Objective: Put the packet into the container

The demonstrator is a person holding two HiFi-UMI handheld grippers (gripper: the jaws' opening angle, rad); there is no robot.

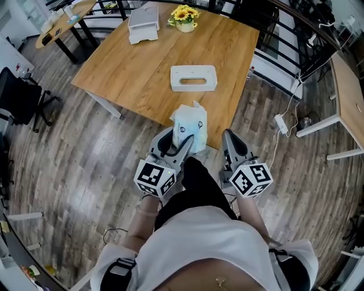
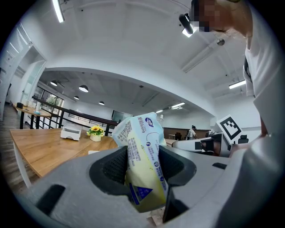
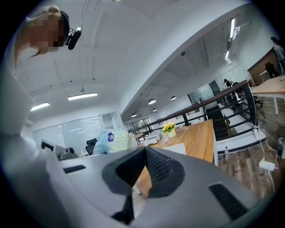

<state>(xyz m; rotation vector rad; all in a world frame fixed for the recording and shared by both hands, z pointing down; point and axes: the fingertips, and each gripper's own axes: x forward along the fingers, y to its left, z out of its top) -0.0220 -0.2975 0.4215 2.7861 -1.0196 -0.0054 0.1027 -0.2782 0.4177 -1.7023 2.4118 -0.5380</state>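
I hold my left gripper (image 1: 183,143) level in front of me, its two jaws pinching a pale blue and yellow tissue packet (image 1: 190,125) across the middle. The packet stands upright, its top poking above the pads. Its lower end is sunk between them, so the print there is partly covered. At three o'clock from it, my right gripper (image 3: 144,153) has its jaws pressed together at the tips with nothing between them. From the head view, my shirt and arms cover both handles, and only the marker cubes and jaw fronts show. The packet hangs over the near edge of a wooden table (image 1: 136,68). At twelve o'clock from it, well apart on the tabletop, lies the white container (image 1: 194,78). Its inside cannot be made out from here. At the table's far edge stand a pot of yellow flowers (image 1: 185,16) and, at its nine o'clock, a white box (image 1: 143,24) that is too small to identify.
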